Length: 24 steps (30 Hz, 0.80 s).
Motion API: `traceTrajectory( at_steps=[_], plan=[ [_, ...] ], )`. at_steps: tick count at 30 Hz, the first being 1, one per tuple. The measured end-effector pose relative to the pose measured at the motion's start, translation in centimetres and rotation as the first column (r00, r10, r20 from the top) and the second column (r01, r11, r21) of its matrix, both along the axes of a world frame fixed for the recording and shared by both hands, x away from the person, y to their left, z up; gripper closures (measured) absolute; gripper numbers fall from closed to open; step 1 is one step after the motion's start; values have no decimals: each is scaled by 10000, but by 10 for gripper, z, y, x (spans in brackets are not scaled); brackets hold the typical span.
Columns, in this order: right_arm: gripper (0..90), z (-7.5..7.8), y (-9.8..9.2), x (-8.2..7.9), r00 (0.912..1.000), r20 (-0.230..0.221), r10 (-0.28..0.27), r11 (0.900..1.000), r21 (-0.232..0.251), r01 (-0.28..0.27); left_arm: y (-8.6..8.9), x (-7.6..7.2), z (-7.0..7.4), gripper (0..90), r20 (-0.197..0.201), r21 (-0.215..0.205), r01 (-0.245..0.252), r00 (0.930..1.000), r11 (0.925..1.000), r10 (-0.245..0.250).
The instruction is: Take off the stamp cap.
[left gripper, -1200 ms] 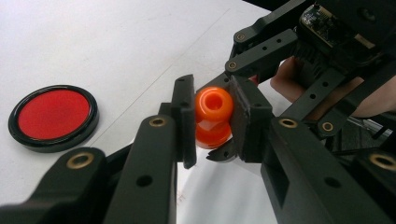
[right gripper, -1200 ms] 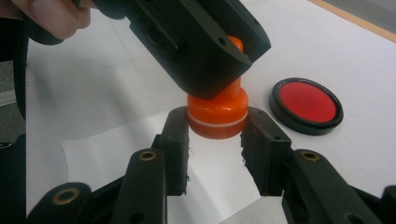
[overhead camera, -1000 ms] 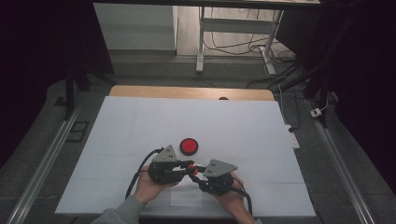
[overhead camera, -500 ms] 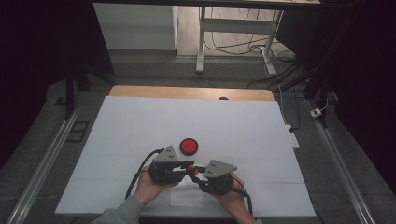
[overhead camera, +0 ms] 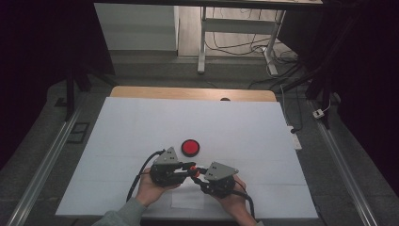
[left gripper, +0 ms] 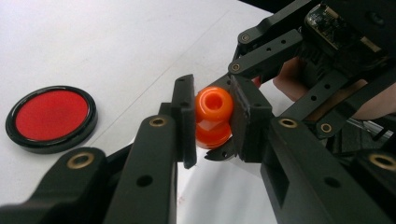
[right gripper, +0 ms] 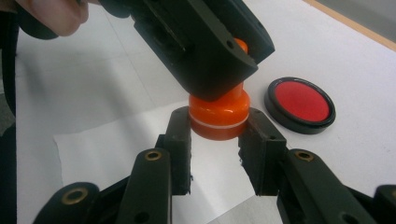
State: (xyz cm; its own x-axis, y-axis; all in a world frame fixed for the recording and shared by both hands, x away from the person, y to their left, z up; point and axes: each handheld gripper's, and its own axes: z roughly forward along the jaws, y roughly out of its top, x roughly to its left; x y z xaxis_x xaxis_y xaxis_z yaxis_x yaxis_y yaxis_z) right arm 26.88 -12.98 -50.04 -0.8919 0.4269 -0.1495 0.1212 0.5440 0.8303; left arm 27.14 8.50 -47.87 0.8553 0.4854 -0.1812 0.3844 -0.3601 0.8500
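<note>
While both pairs of fingers pinch the same small orange piece (left gripper: 213, 117), it hangs in the air between the two grippers, just above the white worktop (overhead camera: 141, 122). The left gripper (left gripper: 212, 119) squeezes the narrow top part, the end with the little hole. The right gripper (right gripper: 218, 126) squeezes the wide round bottom part, the one with a thin white line around it. So the piece looks like two parts joined end to end, and its long line runs from one gripper across to the other.

From above, the left gripper (overhead camera: 190, 168) sits at about 9 o'clock of the piece and the right gripper (overhead camera: 200, 176) at about 4 o'clock. Both are equally near, since both touch it.

I think the next move is a pull or a twist along that long line, so the two parts come apart or lock.

A red disc with a black rim (overhead camera: 190, 148) lies flat on the worktop at about 12 o'clock, near but not touching.
</note>
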Motion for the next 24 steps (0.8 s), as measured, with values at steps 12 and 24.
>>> traceTrajectory(
  at_steps=[12, 24],
  plan=[
    [649, -1, -1, -1, 10000, 73, -40, 9998, 208, 38, 0, -2, 0, 730, 174, -99, -106, 9998, 9999, 108],
    [649, -2, -2, -1, 10000, 49, -11, 9994, 351, 9, 0, -3, -1, 732, 187, -212, -129, 9997, 9997, 133]
  ],
)
